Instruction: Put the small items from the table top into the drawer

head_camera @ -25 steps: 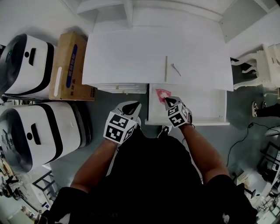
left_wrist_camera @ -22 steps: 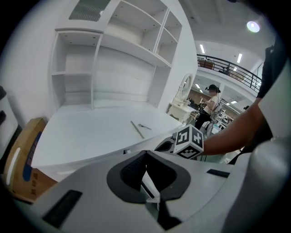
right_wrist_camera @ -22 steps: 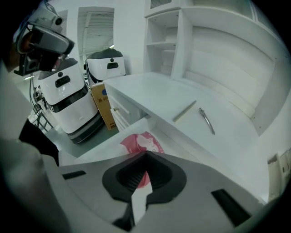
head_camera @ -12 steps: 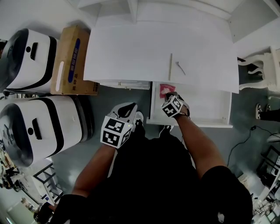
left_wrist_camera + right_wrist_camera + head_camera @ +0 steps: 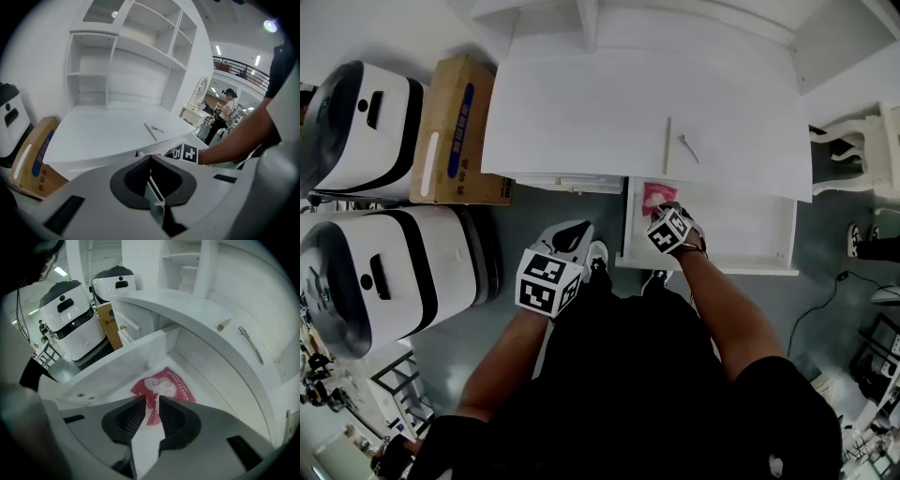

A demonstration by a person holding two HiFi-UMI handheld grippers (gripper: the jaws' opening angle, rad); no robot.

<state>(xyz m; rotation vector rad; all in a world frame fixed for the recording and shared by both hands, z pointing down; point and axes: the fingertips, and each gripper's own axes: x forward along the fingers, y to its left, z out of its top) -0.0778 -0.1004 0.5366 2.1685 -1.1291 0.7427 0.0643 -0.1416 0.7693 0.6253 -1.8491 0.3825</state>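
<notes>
A red packet (image 5: pixel 659 195) (image 5: pixel 164 387) lies flat on the floor of the open white drawer (image 5: pixel 703 265), at its back left. My right gripper (image 5: pixel 662 212) (image 5: pixel 151 400) hovers inside the drawer just over the packet's near corner, its jaws a narrow gap apart with nothing clamped. On the white table top (image 5: pixel 581 103) lie a thin wooden stick (image 5: pixel 667 145) (image 5: pixel 151 132) and a small metal pin (image 5: pixel 688 148) (image 5: pixel 158 128). My left gripper (image 5: pixel 579 231) (image 5: pixel 149 161) hangs shut and empty in front of the table, left of the drawer.
A cardboard box (image 5: pixel 457 131) and two white machines (image 5: pixel 356 131) (image 5: pixel 384 281) stand on the floor to the left. A white chair (image 5: pixel 862 141) is at the right. White shelves (image 5: pixel 140 47) rise behind the table. A person (image 5: pixel 228 108) stands far off.
My right gripper moved from the drawer's front edge deeper in, toward the red packet, then held still. The left gripper stayed put.
</notes>
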